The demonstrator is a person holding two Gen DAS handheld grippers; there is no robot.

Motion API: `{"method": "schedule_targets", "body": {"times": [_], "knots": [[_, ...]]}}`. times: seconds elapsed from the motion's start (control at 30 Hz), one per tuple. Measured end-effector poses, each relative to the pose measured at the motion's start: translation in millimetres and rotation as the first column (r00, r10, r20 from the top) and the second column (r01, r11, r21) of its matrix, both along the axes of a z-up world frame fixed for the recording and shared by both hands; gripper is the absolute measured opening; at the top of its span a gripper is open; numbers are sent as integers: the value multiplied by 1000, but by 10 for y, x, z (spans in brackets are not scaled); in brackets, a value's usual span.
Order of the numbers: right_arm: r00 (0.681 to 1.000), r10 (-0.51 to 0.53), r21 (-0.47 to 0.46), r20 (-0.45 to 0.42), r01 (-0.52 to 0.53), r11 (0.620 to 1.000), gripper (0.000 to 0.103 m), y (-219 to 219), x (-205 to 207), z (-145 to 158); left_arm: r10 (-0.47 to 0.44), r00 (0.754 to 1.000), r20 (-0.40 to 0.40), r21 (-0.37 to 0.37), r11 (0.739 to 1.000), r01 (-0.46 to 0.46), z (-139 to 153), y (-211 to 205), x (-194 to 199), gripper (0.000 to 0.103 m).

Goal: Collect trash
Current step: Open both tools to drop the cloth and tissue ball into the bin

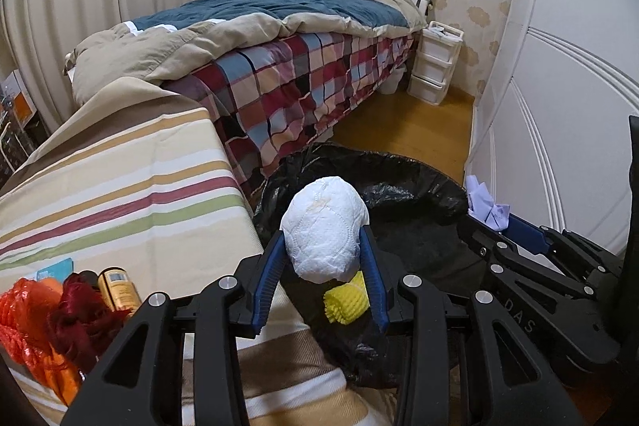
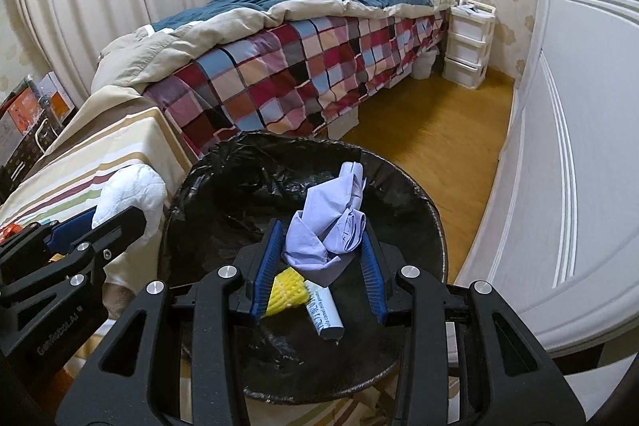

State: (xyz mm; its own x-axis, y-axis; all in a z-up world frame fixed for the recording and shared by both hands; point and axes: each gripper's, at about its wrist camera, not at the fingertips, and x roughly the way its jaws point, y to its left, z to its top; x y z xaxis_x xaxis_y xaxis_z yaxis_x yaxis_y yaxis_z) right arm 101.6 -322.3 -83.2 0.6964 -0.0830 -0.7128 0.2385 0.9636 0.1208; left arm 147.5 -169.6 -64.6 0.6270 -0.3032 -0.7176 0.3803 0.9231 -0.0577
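Observation:
My left gripper [image 1: 324, 246] is shut on a white wad of tissue [image 1: 323, 226] and holds it over the left rim of a black-lined trash bin [image 1: 415, 194]. My right gripper [image 2: 322, 246] is shut on a crumpled lilac paper [image 2: 331, 226] and holds it over the middle of the bin [image 2: 223, 186]. Inside the bin lie a yellow foam net [image 2: 285, 292] and a small white tube [image 2: 325, 314]. The foam net also shows in the left wrist view [image 1: 345, 300]. The right gripper with the lilac paper [image 1: 489, 204] shows at the right of the left wrist view.
A table with a striped cloth [image 1: 120, 186] stands left of the bin, carrying an orange bag [image 1: 28, 322], a red wad [image 1: 82, 314] and a yellow bottle [image 1: 118, 290]. A bed with a checked cover [image 2: 287, 74] is behind. A white wardrobe [image 2: 591, 154] is on the right, with wood floor [image 2: 431, 138] between.

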Motion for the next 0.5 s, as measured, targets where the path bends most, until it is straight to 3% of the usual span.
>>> {"method": "schedule_targets", "body": {"times": [0.17, 0.33, 0.5], "knots": [[1000, -5, 6, -5, 5, 1000, 38, -26, 74, -46, -1, 1000, -2, 15, 1000, 1, -7, -55, 17, 44], [999, -32, 3, 5, 32, 999, 48, -55, 47, -34, 12, 1000, 10, 8, 1000, -12, 19, -40, 17, 65], [999, -48, 4, 9, 48, 999, 51, -58, -26, -15, 30, 999, 23, -8, 1000, -30, 72, 12, -23, 74]]}}
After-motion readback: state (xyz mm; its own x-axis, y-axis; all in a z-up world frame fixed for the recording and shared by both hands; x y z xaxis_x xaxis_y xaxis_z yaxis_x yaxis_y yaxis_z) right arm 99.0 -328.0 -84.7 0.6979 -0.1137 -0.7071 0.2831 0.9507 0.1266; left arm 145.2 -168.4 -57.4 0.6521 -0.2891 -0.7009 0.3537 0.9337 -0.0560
